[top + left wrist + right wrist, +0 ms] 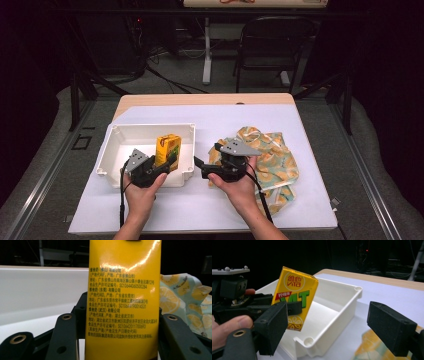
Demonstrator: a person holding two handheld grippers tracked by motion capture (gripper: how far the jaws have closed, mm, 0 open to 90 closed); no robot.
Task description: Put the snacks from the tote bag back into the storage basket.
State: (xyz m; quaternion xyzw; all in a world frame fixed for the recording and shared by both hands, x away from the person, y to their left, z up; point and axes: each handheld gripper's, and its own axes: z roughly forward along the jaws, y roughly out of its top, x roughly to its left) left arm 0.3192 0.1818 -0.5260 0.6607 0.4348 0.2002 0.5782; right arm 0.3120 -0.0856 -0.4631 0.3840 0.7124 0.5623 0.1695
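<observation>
Your yellow lemon tea carton (168,150) hangs slightly tilted above the white bin (116,136), left of centre frame.

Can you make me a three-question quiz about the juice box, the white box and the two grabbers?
1. Where is the juice carton?
A. over the white tray
B. on the patterned cloth
C. on the floor

2. What colour is the carton mostly?
A. blue
B. yellow
C. pink

3. How is the right gripper?
A. shut on the carton
B. shut on the cloth
C. open, holding nothing

Answers:
1. A, the left gripper holds it tilted above the tray's inside.
2. B, its sides are yellow, with green letters on the front.
3. C, its jaws stand wide apart with only table and tray between them.
</observation>
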